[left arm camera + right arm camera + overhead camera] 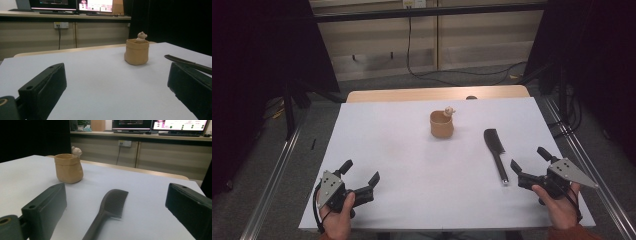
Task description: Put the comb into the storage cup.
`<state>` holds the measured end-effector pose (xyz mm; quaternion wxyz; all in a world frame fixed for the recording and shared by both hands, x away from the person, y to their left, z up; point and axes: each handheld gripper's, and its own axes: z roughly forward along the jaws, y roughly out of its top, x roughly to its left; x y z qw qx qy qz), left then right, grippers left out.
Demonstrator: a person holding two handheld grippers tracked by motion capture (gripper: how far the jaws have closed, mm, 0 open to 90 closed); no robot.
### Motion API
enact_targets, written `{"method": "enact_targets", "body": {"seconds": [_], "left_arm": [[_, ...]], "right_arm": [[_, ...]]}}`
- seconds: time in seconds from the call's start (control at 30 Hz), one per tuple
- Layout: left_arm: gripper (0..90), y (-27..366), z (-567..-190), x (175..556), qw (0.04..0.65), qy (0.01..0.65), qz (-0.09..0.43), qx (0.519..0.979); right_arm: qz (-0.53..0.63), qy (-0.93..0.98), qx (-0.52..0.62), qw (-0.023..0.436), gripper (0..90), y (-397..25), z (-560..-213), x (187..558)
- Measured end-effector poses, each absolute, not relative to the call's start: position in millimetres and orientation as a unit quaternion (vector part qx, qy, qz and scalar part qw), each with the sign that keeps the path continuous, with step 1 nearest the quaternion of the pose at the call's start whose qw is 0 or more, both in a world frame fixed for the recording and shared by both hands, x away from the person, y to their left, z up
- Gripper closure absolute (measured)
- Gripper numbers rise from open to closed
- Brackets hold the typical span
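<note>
A tan, sack-shaped cup (442,125) (136,51) (68,168) with a small bear figure on its rim stands upright near the middle of the white table top (412,160). A black comb (496,152) (107,211) (190,63) lies flat to the right of it, handle toward the front edge. My left gripper (360,172) (117,92) rests open at the front left, nothing between its jaws. My right gripper (528,159) (117,215) is open at the front right, just right of the comb's handle and apart from it.
The white sheet covers a wooden table (437,93) with metal rails (277,165) on both sides. Cables (452,75) trail on the floor behind. Monitors (75,3) sit on a counter at the back.
</note>
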<state>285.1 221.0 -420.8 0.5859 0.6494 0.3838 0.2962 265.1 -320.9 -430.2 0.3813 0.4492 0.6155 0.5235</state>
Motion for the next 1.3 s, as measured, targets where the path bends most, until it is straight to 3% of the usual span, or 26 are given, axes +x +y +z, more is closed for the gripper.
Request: {"method": "enact_targets", "body": {"seconds": [0.43, 0.87, 1.3], "left_arm": [[1.9, 220, -421, 286, 0.584, 0.382, 0.292, 0.654], [1.9, 220, -421, 287, 0.585, 0.382, 0.289, 0.654], [1.9, 219, -422, 288, 0.586, 0.382, 0.287, 0.655]], "right_arm": [[0.533, 0.616, 0.445, 0.372, 1.3, -313, -424, 285], [0.502, 0.658, 0.455, 0.328, 1.8, -306, -415, 310], [0.456, 0.698, 0.491, 0.254, 3.6, -301, -405, 332]]}}
